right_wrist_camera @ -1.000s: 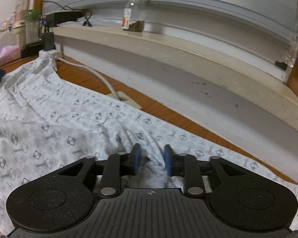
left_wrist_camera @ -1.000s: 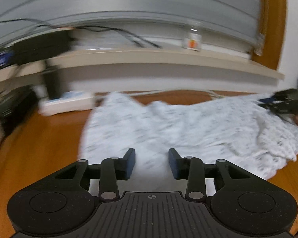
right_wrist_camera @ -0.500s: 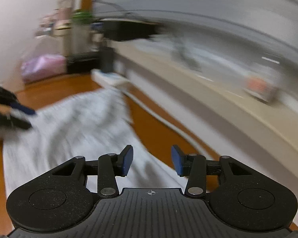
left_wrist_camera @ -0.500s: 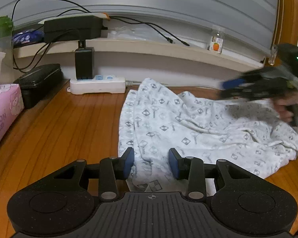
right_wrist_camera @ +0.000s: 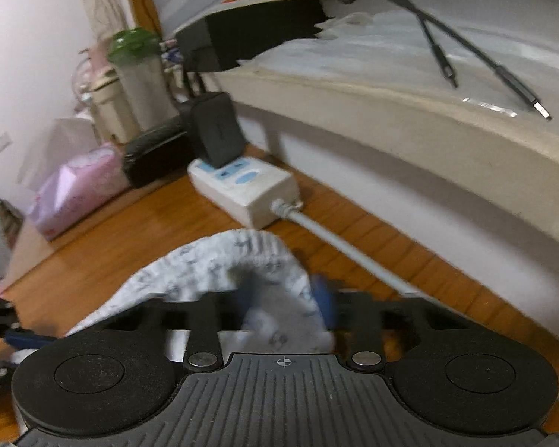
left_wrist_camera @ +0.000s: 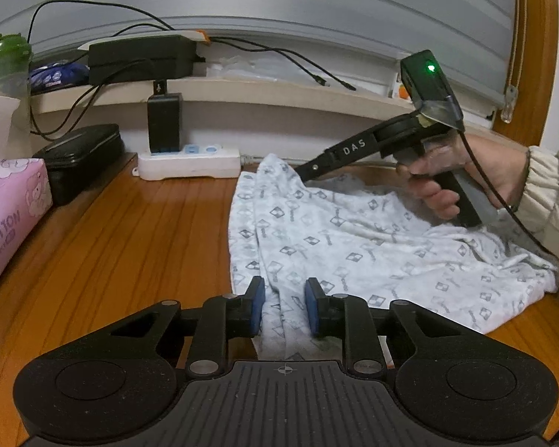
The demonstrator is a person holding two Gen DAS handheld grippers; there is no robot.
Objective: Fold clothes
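Observation:
A white garment with a grey diamond print (left_wrist_camera: 354, 246) lies spread on the wooden table (left_wrist_camera: 130, 242). My left gripper (left_wrist_camera: 284, 307) sits low at its near left edge. The jaws are closing with a ridge of cloth between the blue pads, and a gap still shows. A person's hand (left_wrist_camera: 447, 178) holds my right gripper (left_wrist_camera: 302, 175), whose tip is on the garment's far corner. In the blurred right wrist view, my right gripper (right_wrist_camera: 285, 298) is closing on a bunched hump of the garment (right_wrist_camera: 242, 253).
A white power strip (left_wrist_camera: 190, 162) with a black adapter lies just beyond the far corner, and its grey cable (right_wrist_camera: 346, 253) runs along the wall. A pink tissue box (left_wrist_camera: 7, 205) and a black case (left_wrist_camera: 82, 156) stand at the left. A sill (left_wrist_camera: 261, 89) carries cables.
My right gripper swung left across the table to the garment's far corner by the power strip and narrowed onto cloth. The left jaws narrowed around the near edge. The left hand barely shifted.

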